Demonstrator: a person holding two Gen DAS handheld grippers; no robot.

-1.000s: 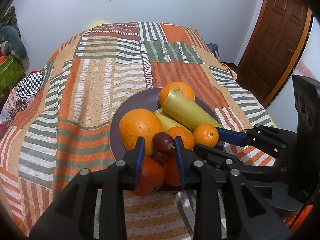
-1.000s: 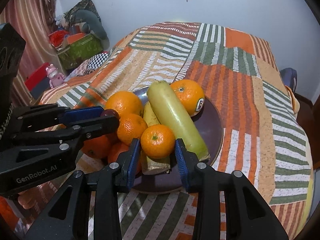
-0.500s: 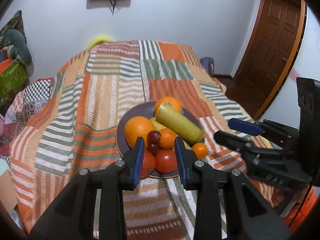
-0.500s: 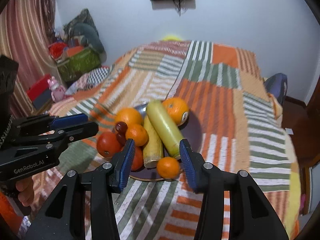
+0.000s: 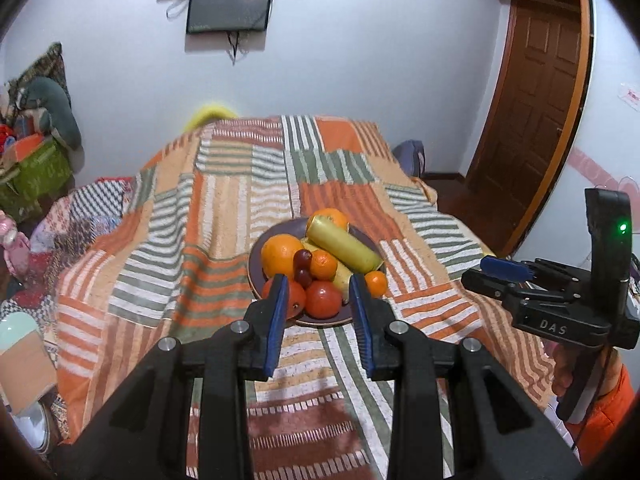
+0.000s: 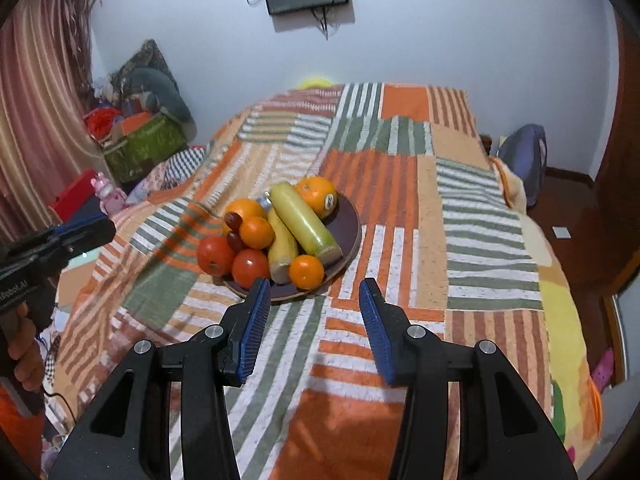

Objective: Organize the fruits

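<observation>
Heaped on a dark plate near the middle of the bed's striped quilt: two large oranges, two mandarins, two tomatoes, red grapes, a pale green gourd, a yellowish fruit beside it. Nearer than the plate, above the quilt: left tool, narrowly parted, holding nothing; right tool, somewhat wider, also holding nothing. Beyond the plate, on the far wall: a mounted screen. Right of the plate: a brown wooden door.
</observation>
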